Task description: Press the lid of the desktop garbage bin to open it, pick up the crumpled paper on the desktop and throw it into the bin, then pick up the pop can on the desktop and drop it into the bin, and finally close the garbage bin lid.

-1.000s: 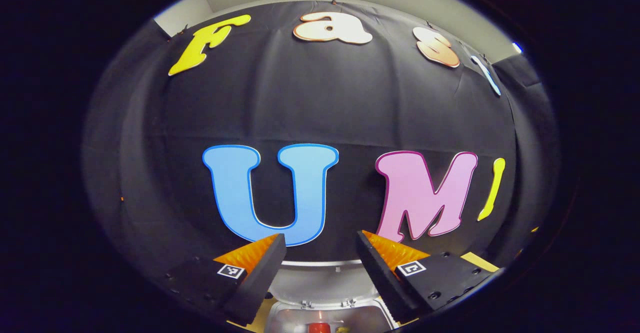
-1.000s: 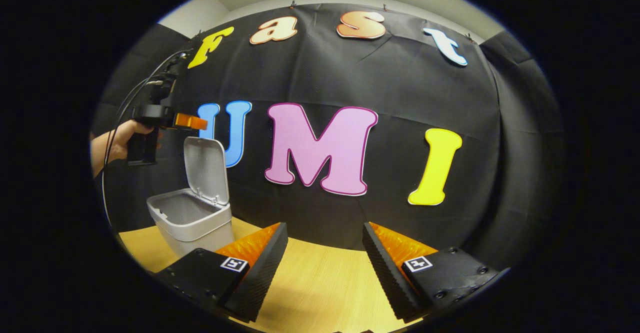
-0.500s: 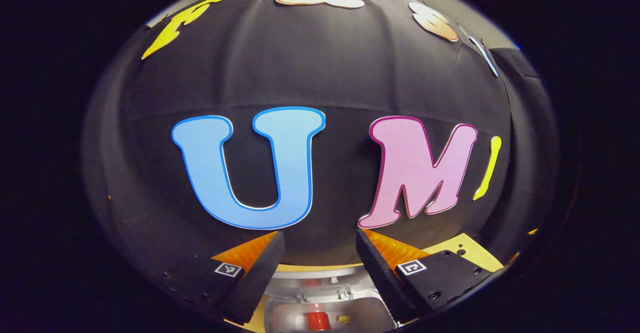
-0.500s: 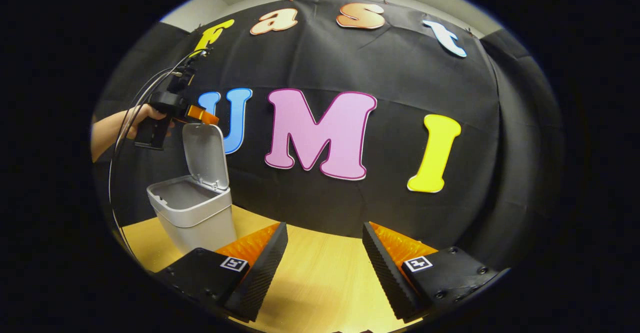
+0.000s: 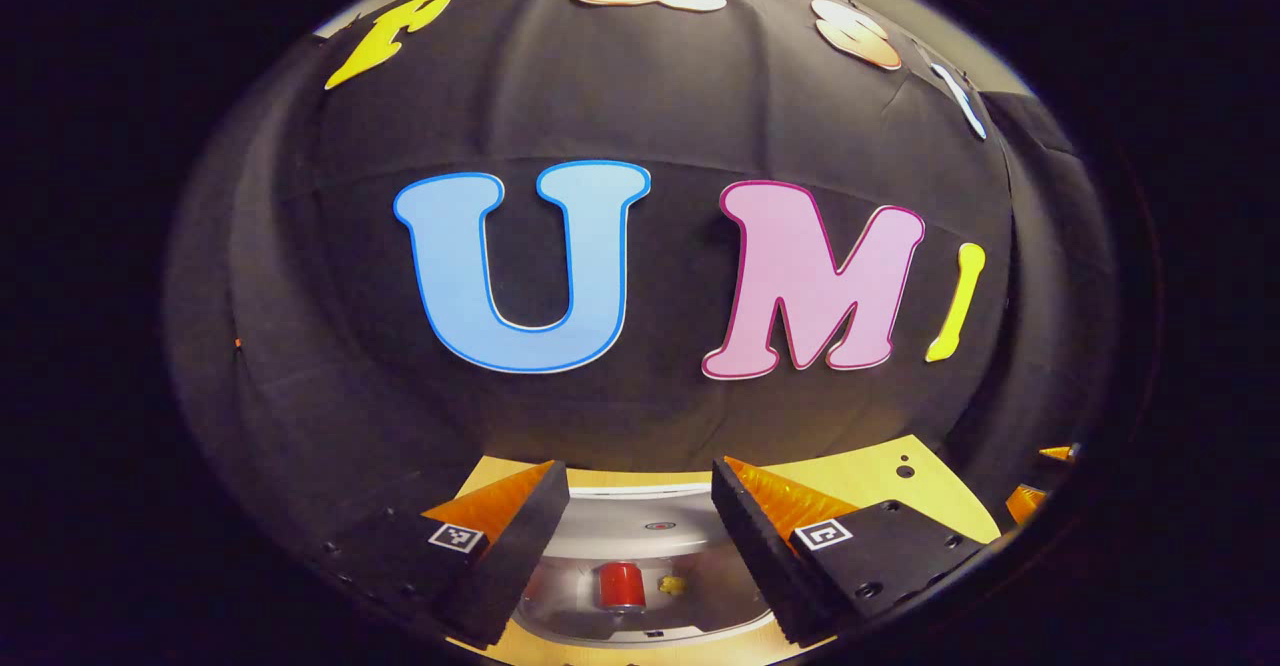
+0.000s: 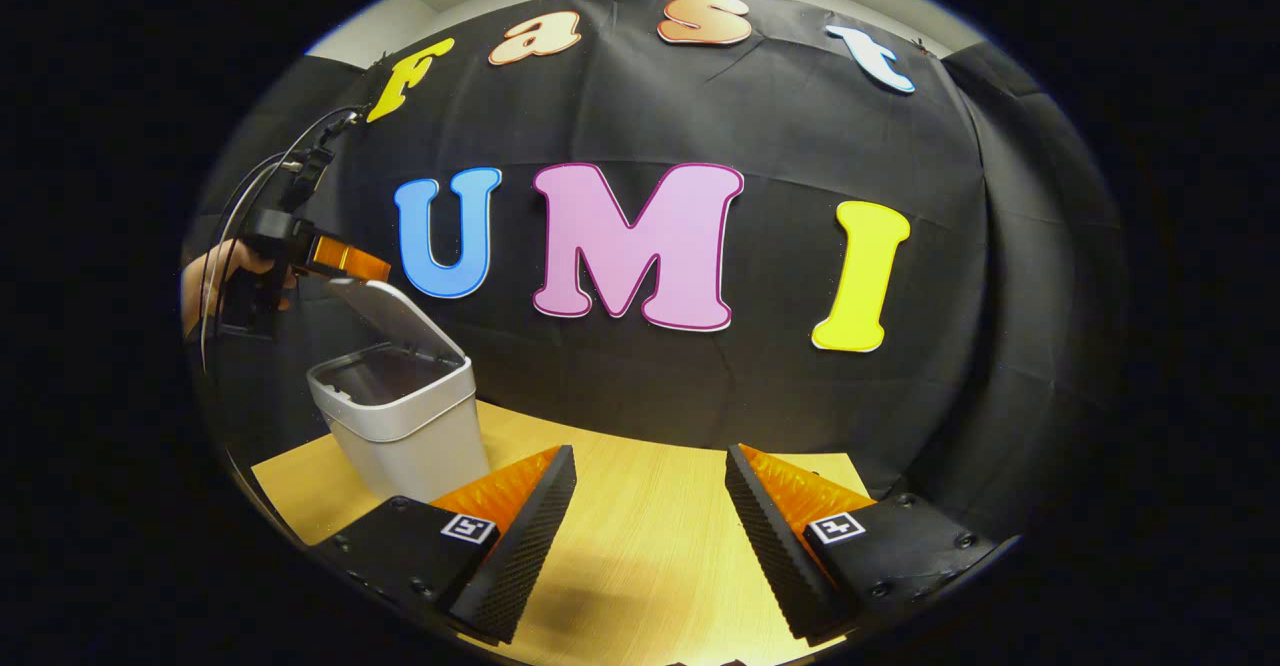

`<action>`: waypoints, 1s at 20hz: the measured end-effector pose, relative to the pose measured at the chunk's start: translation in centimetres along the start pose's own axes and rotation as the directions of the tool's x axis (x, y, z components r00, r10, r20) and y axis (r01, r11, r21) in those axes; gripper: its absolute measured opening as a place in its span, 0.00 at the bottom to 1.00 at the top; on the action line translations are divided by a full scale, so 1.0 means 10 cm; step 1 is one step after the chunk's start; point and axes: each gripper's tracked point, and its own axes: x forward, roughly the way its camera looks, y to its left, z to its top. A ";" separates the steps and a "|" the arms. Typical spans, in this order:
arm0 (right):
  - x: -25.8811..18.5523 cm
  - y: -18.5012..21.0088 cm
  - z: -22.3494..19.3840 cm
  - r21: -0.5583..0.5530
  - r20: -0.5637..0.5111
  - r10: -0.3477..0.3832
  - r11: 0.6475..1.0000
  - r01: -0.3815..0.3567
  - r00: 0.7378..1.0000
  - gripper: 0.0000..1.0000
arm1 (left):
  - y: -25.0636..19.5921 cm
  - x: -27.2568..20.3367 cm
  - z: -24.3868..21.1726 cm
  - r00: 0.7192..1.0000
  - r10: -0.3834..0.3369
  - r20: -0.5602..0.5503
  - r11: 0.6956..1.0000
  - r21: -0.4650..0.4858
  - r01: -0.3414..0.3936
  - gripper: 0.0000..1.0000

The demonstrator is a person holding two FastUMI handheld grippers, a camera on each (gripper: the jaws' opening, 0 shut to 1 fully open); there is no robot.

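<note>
Here, at the left of the right gripper view, the left gripper [image 6: 345,258] touches the half-lowered lid [image 6: 395,314] of the grey bin [image 6: 405,421], fingers spread, gripping nothing. In the left gripper view's bottom centre, the red pop can [image 5: 621,585] and crumpled paper [image 5: 671,583] lie inside the bin. The right gripper [image 6: 648,531] hangs spread and empty over the wooden table [image 6: 640,546].

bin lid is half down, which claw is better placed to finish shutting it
Left. In the right gripper view the left claw sits at the raised edge of the tilted lid over the bin. The right claw hangs open above bare desktop, well off to the side.
</note>
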 end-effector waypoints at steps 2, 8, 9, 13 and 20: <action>-0.07 0.05 -0.05 -0.013 -0.005 0.009 1.000 -0.009 1.000 0.97 | -0.01 -0.09 -0.28 1.000 0.008 -0.029 1.000 -0.009 -0.009 0.97; -0.26 0.15 -0.33 -0.015 -0.056 0.025 1.000 -0.026 0.998 0.97 | -0.04 -0.19 -1.05 0.994 0.024 -0.106 1.000 -0.007 -0.025 1.00; -0.28 0.16 -0.37 -0.006 -0.064 0.026 1.000 -0.026 0.998 0.97 | -0.06 -0.19 -1.16 0.993 0.026 -0.118 1.000 0.005 -0.025 1.00; -0.35 0.11 -0.46 0.006 -0.085 0.023 1.000 -0.023 0.996 0.97 | -0.07 -0.15 -1.19 0.994 0.037 -0.101 0.995 0.092 -0.027 1.00; -0.40 0.03 -0.51 0.017 -0.079 0.009 1.000 -0.008 0.997 0.97 | -0.12 -0.15 -1.26 0.995 0.031 -0.092 0.994 0.103 -0.022 1.00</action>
